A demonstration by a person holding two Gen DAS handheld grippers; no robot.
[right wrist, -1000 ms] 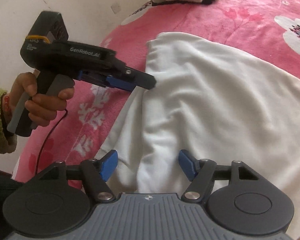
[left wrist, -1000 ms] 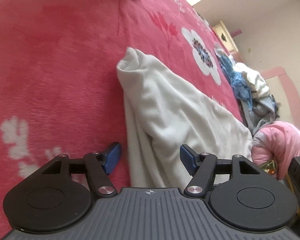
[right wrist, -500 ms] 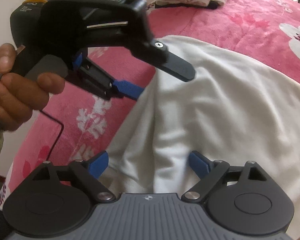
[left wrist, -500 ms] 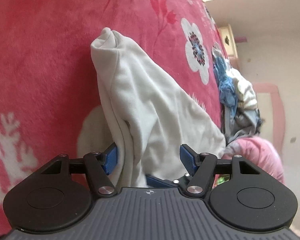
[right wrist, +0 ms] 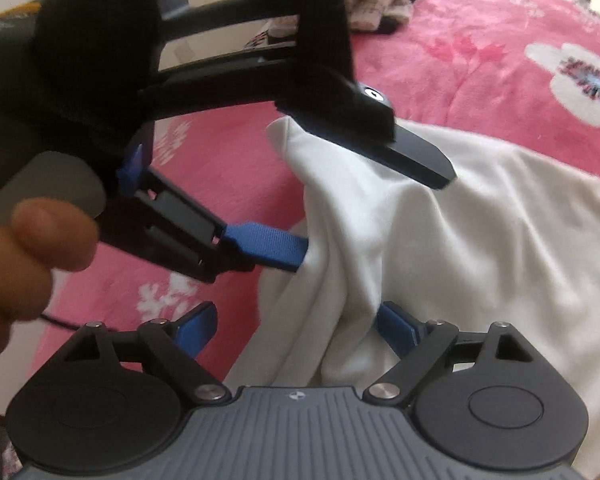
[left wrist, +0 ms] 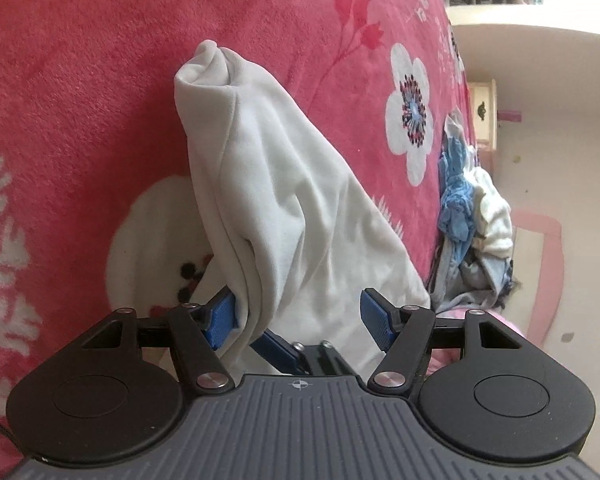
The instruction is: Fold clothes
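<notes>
Two handheld grippers met at one bunched edge of a white garment (left wrist: 284, 200) lying on a pink floral blanket (left wrist: 80, 80). Fabric rose toward twelve o'clock from between the left gripper (left wrist: 298, 314)'s spread jaws, touching only the nine o'clock pad, so nothing was clamped. At ten o'clock in the right wrist view, a hand (right wrist: 16, 260) angled that tool downward. Closing, the right gripper (right wrist: 298, 328) straddled a fold without pinching it. The garment looked soft, creased and peaked.
</notes>
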